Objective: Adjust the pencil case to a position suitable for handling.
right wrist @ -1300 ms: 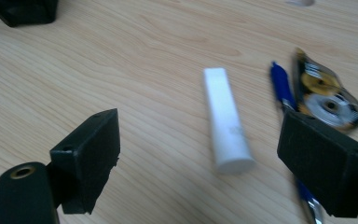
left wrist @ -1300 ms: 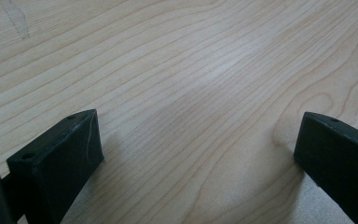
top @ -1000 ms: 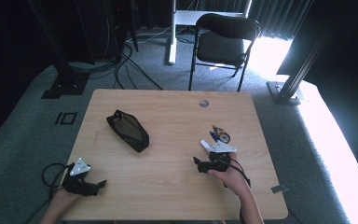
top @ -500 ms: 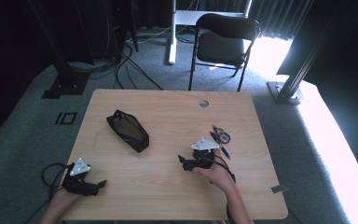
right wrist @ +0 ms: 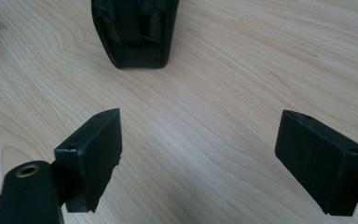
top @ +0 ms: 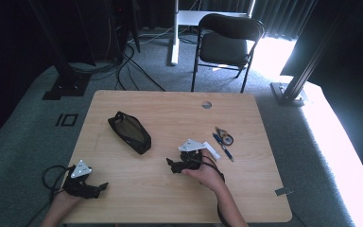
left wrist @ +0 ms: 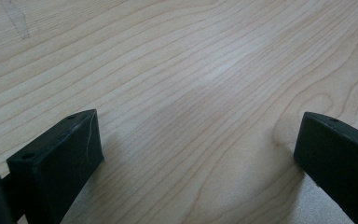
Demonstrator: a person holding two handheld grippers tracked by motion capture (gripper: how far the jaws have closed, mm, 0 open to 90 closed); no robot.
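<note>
dark curtains and a black folding chair (top: pixel 228 39) stand behind the light wooden table (top: pixel 170 106). on it a black zipped pouch (top: pixel 129 132) lies at the left of the middle. the right gripper (top: pixel 171 165) is near the middle, its jaws wide apart with nothing between them, and they look toward the pouch. the left gripper (top: pixel 102 187) rests at the near left corner, also wide open and empty. a pen (top: pixel 222 146) and a small round tool (top: pixel 225 137) lie just beside each other at the right.
</note>
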